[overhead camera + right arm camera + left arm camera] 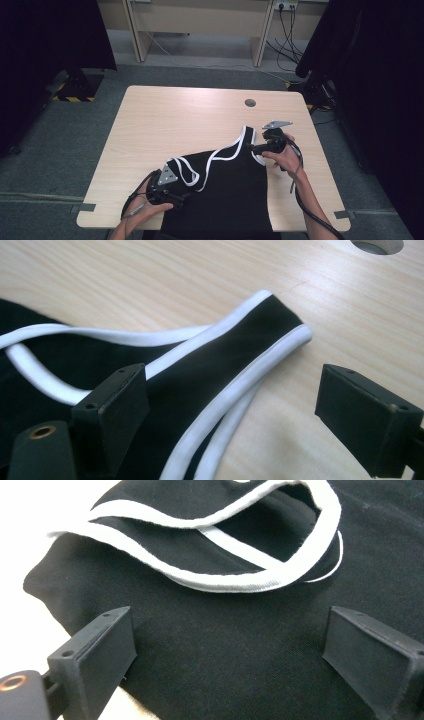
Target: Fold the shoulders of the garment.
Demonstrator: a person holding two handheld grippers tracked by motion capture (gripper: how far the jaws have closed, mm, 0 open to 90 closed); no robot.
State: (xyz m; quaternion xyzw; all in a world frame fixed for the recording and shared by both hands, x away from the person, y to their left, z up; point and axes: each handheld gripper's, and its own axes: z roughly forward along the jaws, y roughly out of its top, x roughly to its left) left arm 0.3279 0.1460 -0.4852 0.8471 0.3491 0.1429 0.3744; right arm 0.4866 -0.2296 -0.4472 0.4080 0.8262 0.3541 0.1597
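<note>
on table (150,120), black tank top (230,190) between open grippers

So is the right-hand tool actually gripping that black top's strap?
Apart. In the right gripper view, the right tool stands wide open around the strap, pads clear of it.

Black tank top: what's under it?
The black tank top lies flat on the wooden table, bare wood showing around its white-trimmed strap. Whatever sits beneath the cloth itself is covered. Both grippers hover open above it.
</note>
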